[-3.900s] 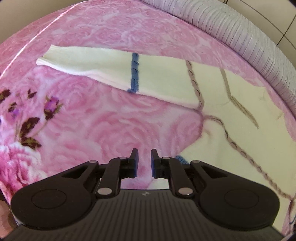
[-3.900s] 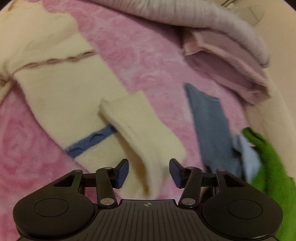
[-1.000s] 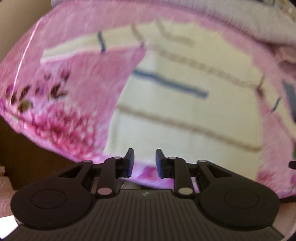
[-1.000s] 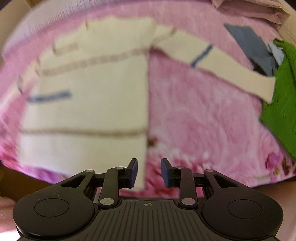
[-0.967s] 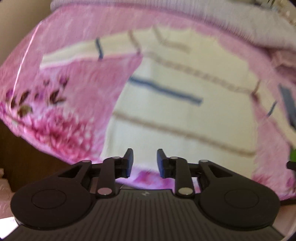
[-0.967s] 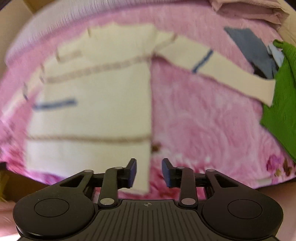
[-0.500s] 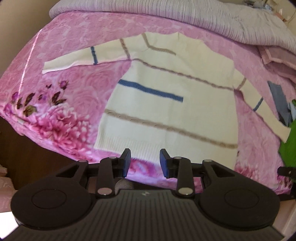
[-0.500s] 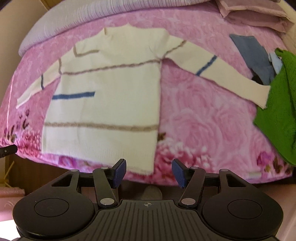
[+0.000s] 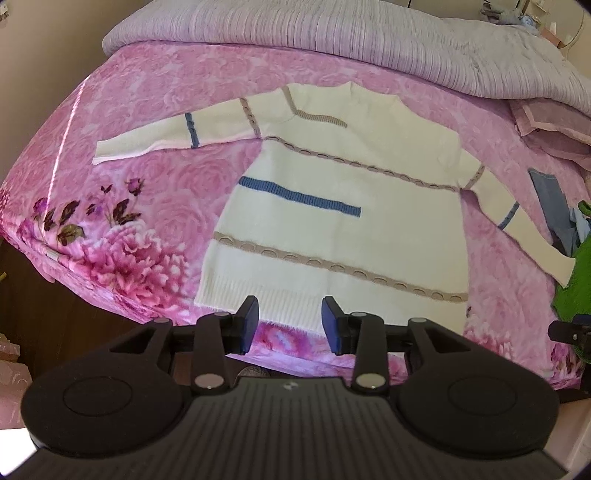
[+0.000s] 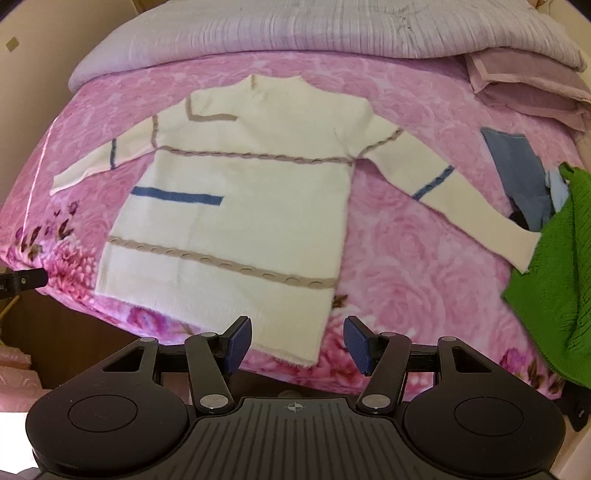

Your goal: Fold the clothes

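A cream sweater (image 9: 332, 221) (image 10: 240, 206) with tan and blue stripes lies flat on the pink floral bedspread (image 9: 147, 206) (image 10: 406, 258), both sleeves spread out to the sides. My left gripper (image 9: 290, 325) hangs above the hem's near left part, its jaws opening with nothing between them. My right gripper (image 10: 297, 345) hovers above the hem's near right corner, open and empty. Both are well clear of the cloth.
A grey ribbed quilt (image 10: 295, 33) is bunched at the head of the bed. A folded mauve cloth (image 10: 528, 85), a blue garment (image 10: 517, 158) and a green knit (image 10: 554, 277) lie to the right. The bed's near edge drops to dark wood (image 9: 55, 325).
Both grippers have risen and pulled back from the sweater, so the whole garment now shows. Both pairs of jaws have widened. The sleeves, once partly folded, lie straight.
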